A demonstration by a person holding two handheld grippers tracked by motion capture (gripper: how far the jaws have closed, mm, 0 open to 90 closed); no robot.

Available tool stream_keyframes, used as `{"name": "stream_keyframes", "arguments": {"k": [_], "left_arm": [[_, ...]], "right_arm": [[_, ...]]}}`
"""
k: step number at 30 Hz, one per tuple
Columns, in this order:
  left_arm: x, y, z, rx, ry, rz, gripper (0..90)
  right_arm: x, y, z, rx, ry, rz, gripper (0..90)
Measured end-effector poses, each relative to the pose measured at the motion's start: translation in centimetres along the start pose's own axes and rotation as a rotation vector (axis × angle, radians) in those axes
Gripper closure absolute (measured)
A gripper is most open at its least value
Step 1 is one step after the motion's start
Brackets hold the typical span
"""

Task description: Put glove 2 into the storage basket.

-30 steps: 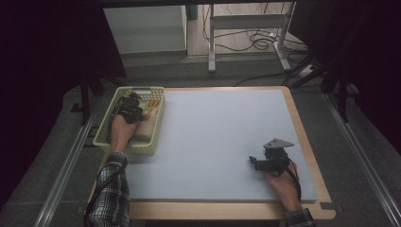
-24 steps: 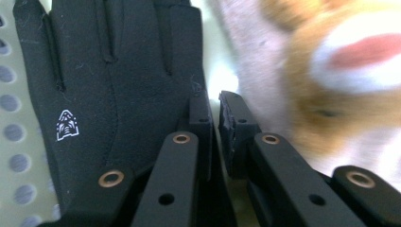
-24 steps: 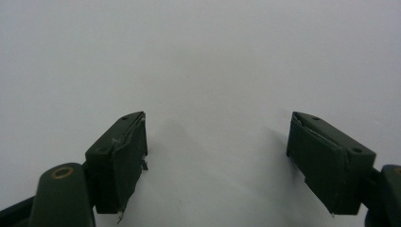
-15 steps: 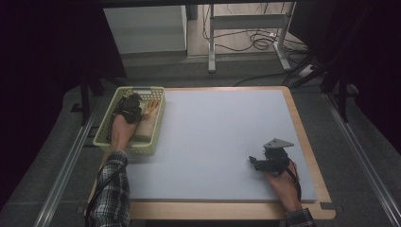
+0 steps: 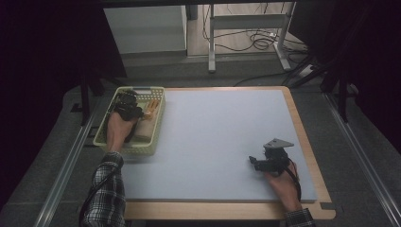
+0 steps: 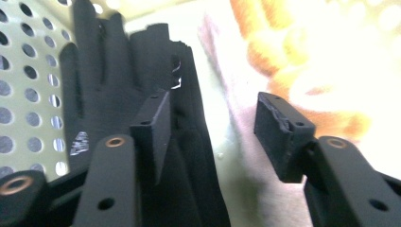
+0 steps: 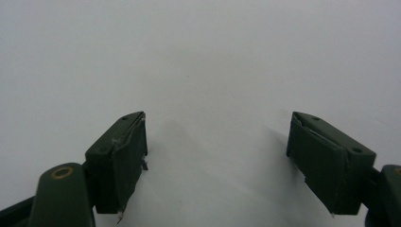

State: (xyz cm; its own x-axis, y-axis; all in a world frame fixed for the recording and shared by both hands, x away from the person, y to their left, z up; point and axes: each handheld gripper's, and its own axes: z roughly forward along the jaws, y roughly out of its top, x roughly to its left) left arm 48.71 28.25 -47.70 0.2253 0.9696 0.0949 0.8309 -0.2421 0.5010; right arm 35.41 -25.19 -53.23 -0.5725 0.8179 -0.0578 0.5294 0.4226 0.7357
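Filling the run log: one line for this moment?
left gripper: open, in basket over black glove | right gripper: open, empty, above mat

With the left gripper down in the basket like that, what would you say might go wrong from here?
1. The left gripper is open over both a black glove and pale cloth; closing might pinch both, or only a fold.
2. The perforated basket looks light, so lifting a snagged item could drag or tip it.
3. The right gripper rests open on the grey mat, far away, so it could not quickly steady the basket.
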Motion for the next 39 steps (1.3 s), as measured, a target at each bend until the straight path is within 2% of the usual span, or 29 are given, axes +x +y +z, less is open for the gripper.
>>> {"name": "stream_keyframes", "arguments": {"k": [9, 15, 25, 33, 39], "left_arm": [[0.6, -0.3, -1.4, -0.049, -0.011, -0.007, 30.8], [0.9, -0.8, -1.7, -0.054, -0.018, 0.025, 24.1], [1.3, -1.6, -2.0, -0.064, -0.029, 0.016, 16.5], [0.7, -2.1, -2.4, -0.062, -0.029, 0.059, 12.0], [0.6, -2.4, -2.5, -0.067, -0.044, 0.059, 9.7]], "right_arm": [[0.0, 0.0, 0.0, 0.000, 0.000, 0.000, 20.7], [0.0, 0.0, 0.0, 0.000, 0.000, 0.000, 20.7], [0.0, 0.0, 0.0, -0.001, 0.000, 0.000, 20.7], [0.0, 0.0, 0.0, -0.002, -0.001, 0.000, 20.6], [0.0, 0.0, 0.0, -0.001, -0.001, -0.001, 20.6]]}}
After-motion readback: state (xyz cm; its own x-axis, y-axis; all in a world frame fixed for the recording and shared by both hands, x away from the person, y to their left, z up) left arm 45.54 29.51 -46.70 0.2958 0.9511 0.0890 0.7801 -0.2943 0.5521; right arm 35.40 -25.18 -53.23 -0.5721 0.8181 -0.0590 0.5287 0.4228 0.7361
